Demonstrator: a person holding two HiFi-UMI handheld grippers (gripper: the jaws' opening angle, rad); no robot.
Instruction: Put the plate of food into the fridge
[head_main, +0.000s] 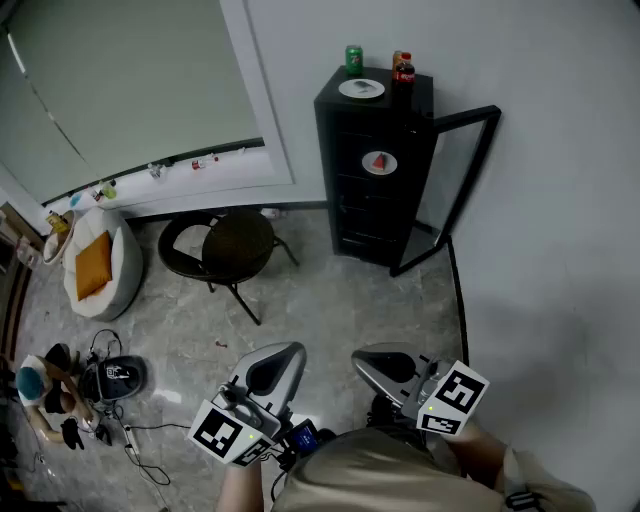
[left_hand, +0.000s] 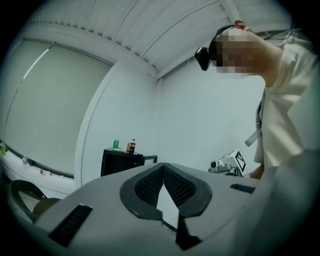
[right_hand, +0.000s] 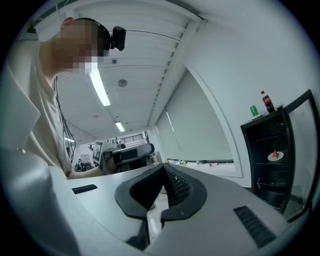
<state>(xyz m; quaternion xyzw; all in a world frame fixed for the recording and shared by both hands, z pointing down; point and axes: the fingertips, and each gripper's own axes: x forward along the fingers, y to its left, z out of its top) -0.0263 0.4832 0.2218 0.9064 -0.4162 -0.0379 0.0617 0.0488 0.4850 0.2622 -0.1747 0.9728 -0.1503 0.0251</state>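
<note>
A white plate of food (head_main: 361, 88) sits on top of a small black fridge (head_main: 352, 205) against the far wall, beside a green can (head_main: 353, 58) and a cola bottle (head_main: 404, 68). The fridge's glass door (head_main: 458, 185) stands open to the right. Inside, a shelf carries a plate with a watermelon slice (head_main: 379, 162) (right_hand: 274, 155). Both grippers are held low by my body, far from the fridge. The left gripper (head_main: 282, 358) (left_hand: 163, 171) is shut with nothing between its pads. The right gripper (head_main: 386, 362) (right_hand: 162, 172) is shut and empty too.
A round black chair (head_main: 226, 247) stands on the marble floor left of the fridge. Further left a white beanbag with an orange cushion (head_main: 94, 263) lies under the window. Cables and small gear (head_main: 112, 380) lie on the floor at the lower left.
</note>
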